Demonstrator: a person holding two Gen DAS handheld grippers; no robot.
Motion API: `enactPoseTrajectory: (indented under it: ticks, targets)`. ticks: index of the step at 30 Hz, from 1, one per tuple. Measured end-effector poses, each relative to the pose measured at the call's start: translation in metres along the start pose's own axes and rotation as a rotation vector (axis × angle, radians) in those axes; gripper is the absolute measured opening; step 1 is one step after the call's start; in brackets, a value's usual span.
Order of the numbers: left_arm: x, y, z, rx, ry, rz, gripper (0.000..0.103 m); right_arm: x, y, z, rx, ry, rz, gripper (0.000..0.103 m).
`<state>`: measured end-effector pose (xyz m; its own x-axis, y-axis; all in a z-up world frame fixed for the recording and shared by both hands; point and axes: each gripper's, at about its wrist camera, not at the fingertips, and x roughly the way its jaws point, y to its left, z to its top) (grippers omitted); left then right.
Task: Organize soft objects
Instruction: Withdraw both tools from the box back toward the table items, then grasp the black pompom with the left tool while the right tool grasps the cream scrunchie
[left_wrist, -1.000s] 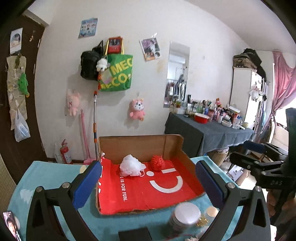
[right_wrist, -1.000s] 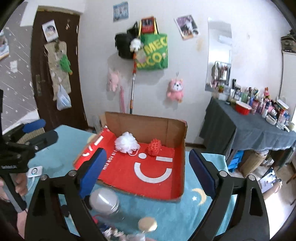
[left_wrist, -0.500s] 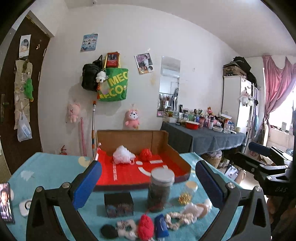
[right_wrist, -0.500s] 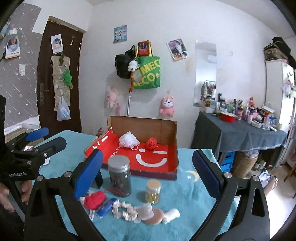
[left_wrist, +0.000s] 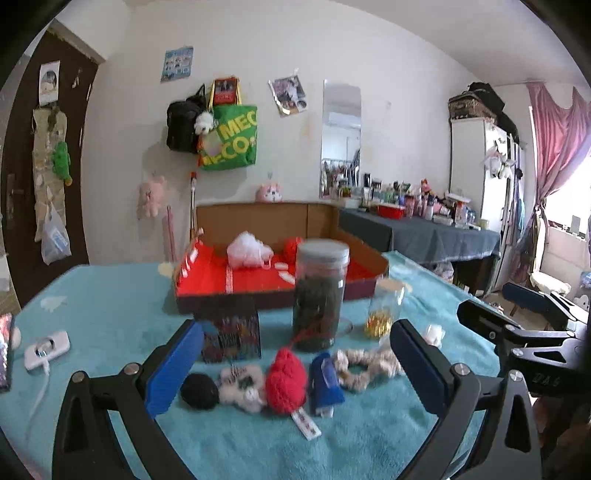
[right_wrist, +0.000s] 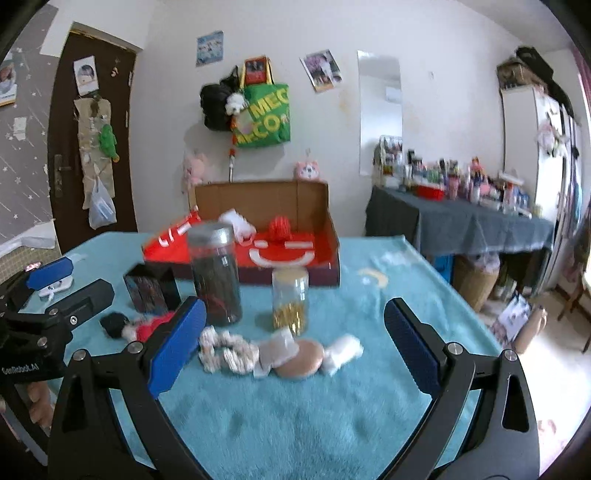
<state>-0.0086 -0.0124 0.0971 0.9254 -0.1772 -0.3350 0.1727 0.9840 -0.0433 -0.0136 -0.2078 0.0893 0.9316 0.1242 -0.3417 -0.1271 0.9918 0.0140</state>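
Observation:
A row of soft items lies on the teal blanket: a black pom-pom (left_wrist: 199, 390), a fluffy white-grey piece (left_wrist: 242, 382), a red knitted ball (left_wrist: 286, 378), a cream scrunchie (left_wrist: 365, 363) (right_wrist: 227, 350) and a white puff (right_wrist: 343, 350). A red-lined cardboard box (left_wrist: 229, 277) (right_wrist: 288, 254) behind holds a white fluffy ball (left_wrist: 247, 249) and a red ball (right_wrist: 279, 227). My left gripper (left_wrist: 295, 365) is open and empty over the row. My right gripper (right_wrist: 293, 343) is open and empty over the scrunchie.
A tall dark jar (left_wrist: 319, 295) (right_wrist: 216, 273), a small jar of gold bits (left_wrist: 382, 306) (right_wrist: 290, 299), a dark printed box (left_wrist: 231, 332) and a blue object (left_wrist: 325, 382) stand among the row. A white device (left_wrist: 46, 349) lies left. A round tan pad (right_wrist: 299, 360) lies beside the puff.
Both grippers have pulled back and tilted down from the box. The jars and the row of soft items have come into view and now sit between the fingers.

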Motion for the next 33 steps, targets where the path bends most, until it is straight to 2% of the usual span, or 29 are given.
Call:
enactPoseTrajectory:
  ticks: [4, 10, 18, 26, 33]
  targets:
    - [0.015, 0.002, -0.016, -0.033, 0.068, -0.015, 0.103, 0.014, -0.002, -0.016, 0.009, 0.046, -0.014, 0.099]
    - [0.034, 0.004, -0.035, -0.037, 0.142, 0.007, 0.103, 0.035, -0.002, -0.037, 0.02, 0.12, -0.02, 0.099]
    - [0.05, 0.013, -0.044, -0.052, 0.206, 0.034, 0.103, 0.053, 0.001, -0.055, 0.031, 0.194, -0.011, 0.099]
    - [0.055, 0.023, -0.04, -0.057, 0.248, 0.036, 0.103, 0.057, 0.005, -0.053, 0.029, 0.198, 0.004, 0.099]
    - [0.056, 0.051, -0.029, -0.042, 0.285, 0.076, 0.103, 0.07, 0.019, -0.039, 0.008, 0.224, 0.078, 0.099]
